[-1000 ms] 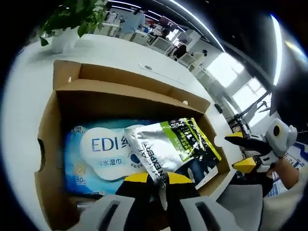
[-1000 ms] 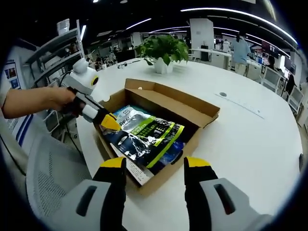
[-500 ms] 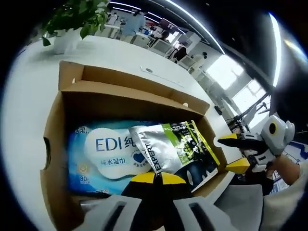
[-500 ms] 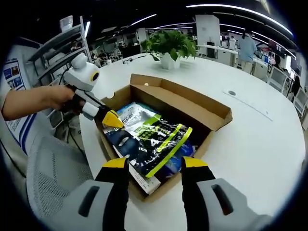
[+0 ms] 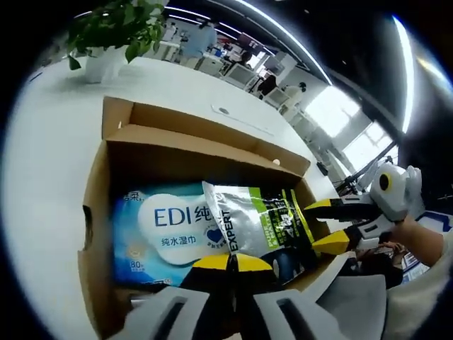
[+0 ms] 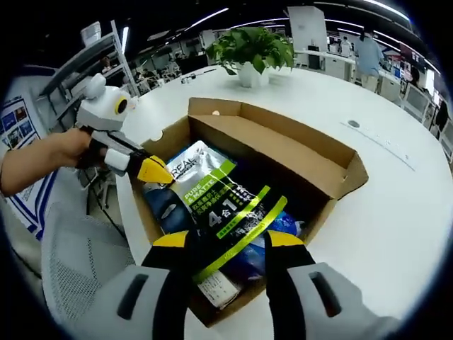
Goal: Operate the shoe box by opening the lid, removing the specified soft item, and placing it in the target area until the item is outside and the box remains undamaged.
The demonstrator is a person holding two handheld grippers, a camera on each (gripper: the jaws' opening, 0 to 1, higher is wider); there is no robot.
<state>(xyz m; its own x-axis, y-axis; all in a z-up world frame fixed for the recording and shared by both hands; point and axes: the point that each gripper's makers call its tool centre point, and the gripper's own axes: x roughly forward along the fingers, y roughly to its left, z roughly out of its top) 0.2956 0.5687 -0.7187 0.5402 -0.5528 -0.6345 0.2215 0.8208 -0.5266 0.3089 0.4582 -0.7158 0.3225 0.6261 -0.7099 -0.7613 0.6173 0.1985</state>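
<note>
The open cardboard shoe box lies on a white table. Inside, a silver and green pouch rests on a blue wet-wipes pack. My left gripper is shut on the pouch's near edge; in the right gripper view it comes in from the left at the pouch's corner. My right gripper is open, its jaws standing either side of the pouch's other end above the box rim. In the left gripper view it reaches in from the right.
A potted plant stands on the white table beyond the box. A grey mesh chair sits by the table edge near the person's hand. Shelves and desks lie further off.
My right gripper has moved in over the box until its jaws straddle the pouch's end. The left gripper stays shut on the pouch, which now lies more across the box.
</note>
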